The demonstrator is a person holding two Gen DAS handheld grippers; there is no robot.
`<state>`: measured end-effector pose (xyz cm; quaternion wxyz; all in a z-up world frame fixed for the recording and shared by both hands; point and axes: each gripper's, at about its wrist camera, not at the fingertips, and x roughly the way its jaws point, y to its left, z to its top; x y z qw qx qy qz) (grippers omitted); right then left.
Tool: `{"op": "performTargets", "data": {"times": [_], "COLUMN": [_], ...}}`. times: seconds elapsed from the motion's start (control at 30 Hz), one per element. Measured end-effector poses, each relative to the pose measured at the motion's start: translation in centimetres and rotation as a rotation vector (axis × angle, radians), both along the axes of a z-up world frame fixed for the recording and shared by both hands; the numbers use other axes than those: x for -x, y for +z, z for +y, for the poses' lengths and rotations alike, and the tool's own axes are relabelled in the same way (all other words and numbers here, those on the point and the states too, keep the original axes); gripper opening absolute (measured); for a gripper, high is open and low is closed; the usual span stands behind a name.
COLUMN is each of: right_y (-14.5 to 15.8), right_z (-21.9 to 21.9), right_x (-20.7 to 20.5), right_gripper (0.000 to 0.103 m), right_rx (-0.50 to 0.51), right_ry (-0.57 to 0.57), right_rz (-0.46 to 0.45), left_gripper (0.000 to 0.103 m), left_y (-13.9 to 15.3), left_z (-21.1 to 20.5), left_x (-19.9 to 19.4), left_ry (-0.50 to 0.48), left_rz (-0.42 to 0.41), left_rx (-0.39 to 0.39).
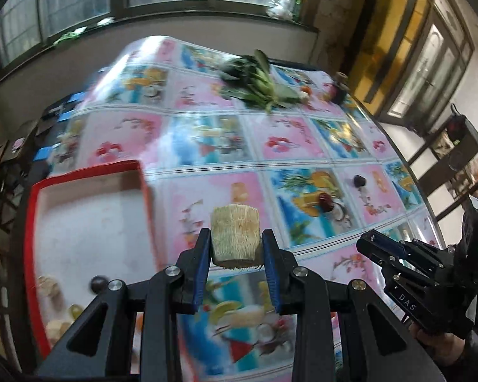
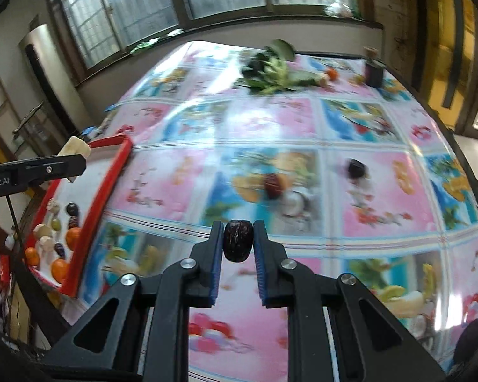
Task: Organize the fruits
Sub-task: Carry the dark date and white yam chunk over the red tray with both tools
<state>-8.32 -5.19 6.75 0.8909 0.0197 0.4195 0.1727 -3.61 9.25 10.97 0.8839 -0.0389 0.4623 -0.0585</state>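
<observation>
Mid-carry, we judge: left hand-held gripper (image 1: 236, 248) pinching pale sugarcane chunk (image 1: 235, 235) beside red tray (image 1: 145, 187); right hand-held gripper (image 2: 238, 242) pinching dark date (image 2: 237, 240) above surface (image 2: 382, 191). Next we swing both over tray, then release.

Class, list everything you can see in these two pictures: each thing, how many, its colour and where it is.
Tray: one, red-rimmed, table's left edge.
Fruit in tray: several, orange, dark, pale.
Dates on table: two, dark, mid-right.
Leafy greens: one bunch, green, far side.
Jar: one, dark, far right.
Tablecloth: pink-blue, fruit prints.
Pale chunk: one, in left gripper.
Date: one, dark, in right gripper.
</observation>
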Motion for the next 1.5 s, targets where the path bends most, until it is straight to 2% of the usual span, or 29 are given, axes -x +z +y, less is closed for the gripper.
{"op": "performTargets", "data": {"times": [0.17,0.53,0.77,1.07,1.5], "right_y": [0.7,2.1,2.6,3.0,2.9], "right_z": [3.5,13.0,18.7,22.1,23.1], "right_x": [0.4,0.4,0.0,-0.3,-0.8], "right_gripper": [0.02,0.02,0.02,0.02,0.02], "right_rx": [0.0,-0.009,-0.013,-0.01,-0.002], "right_ry": [0.066,0.241,0.328,0.358,0.331], "right_rz": [-0.017,-0.038,-0.04,-0.047,-0.04], "left_gripper": [0.031,0.031,0.031,0.031,0.031], "left_y": [0.6,0.9,0.3,-0.3,-1.0], "left_z": [2.8,8.7,12.2,14.6,15.3], "left_x": [1.4,3.6,4.3,4.7,4.1], "left_ry": [0.071,0.235,0.316,0.367,0.383], "left_rz": [-0.018,-0.048,-0.043,-0.038,-0.018], "left_rx": [-0.004,-0.139,-0.156,-0.171,-0.171]}}
